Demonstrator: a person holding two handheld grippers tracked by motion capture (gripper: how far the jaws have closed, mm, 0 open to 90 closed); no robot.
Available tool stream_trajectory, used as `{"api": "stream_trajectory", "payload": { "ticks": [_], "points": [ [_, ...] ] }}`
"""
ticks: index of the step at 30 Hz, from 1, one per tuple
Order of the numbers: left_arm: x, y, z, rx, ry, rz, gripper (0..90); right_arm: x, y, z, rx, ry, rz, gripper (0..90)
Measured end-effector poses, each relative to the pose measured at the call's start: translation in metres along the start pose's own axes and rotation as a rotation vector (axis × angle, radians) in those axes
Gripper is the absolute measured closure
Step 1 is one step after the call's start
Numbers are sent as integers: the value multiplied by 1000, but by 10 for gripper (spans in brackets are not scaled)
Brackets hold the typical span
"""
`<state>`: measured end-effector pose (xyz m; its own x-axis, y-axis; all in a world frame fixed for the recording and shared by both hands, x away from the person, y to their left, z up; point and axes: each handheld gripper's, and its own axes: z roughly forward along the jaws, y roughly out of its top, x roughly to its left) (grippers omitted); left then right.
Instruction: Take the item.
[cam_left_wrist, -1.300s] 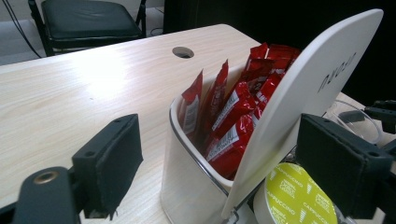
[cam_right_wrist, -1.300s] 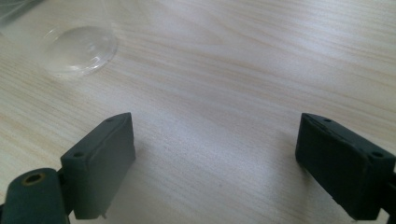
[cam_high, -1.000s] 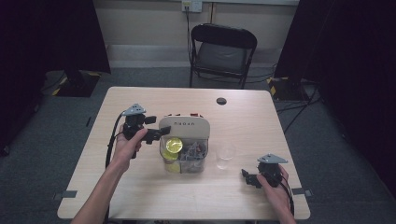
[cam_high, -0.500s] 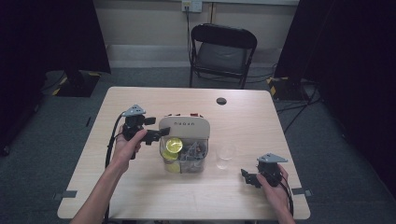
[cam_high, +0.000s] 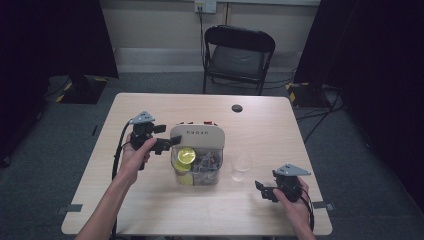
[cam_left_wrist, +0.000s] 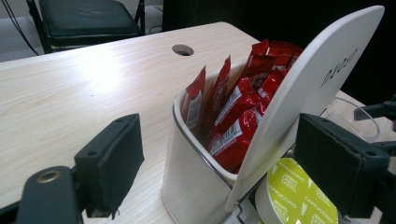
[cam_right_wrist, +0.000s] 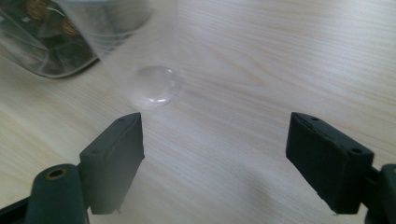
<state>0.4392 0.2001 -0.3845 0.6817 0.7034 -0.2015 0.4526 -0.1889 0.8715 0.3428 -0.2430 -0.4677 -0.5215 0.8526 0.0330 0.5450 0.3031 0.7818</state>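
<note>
— Two grippers: where?
— Left gripper (cam_high: 167, 143) at the box (cam_high: 197, 155), jaws wide around its lid (cam_left_wrist: 308, 93) — not pressing. Right gripper (cam_high: 264, 189) near the glass (cam_high: 241, 165) on the desk (cam_high: 150, 205), jaws wide, just narrowing — nothing between.

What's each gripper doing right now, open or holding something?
Left gripper: open, jaws either side of the white lid, not clamped on it.
Right gripper: open, holding nothing, jaws just been closing a little, near the clear cup.
</note>
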Motion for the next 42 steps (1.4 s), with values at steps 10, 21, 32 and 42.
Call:
{"api": "stream_trajectory", "payload": {
  "ticks": [10, 21, 32, 42],
  "points": [
    [1, -1, 1, 1, -9, -6, 152, 12, 14, -18, -73, 91, 26, 253],
    [1, -1, 2, 14, -10, -7, 150, 26, 33, -25, -112, 157, -8, 300],
    [0, -2, 4, 16, -16, -10, 147, 40, 57, -27, -156, 198, -28, 352],
    [1, -2, 4, 19, -16, -13, 148, 62, 91, -17, -186, 287, -82, 423]
  ]
}}
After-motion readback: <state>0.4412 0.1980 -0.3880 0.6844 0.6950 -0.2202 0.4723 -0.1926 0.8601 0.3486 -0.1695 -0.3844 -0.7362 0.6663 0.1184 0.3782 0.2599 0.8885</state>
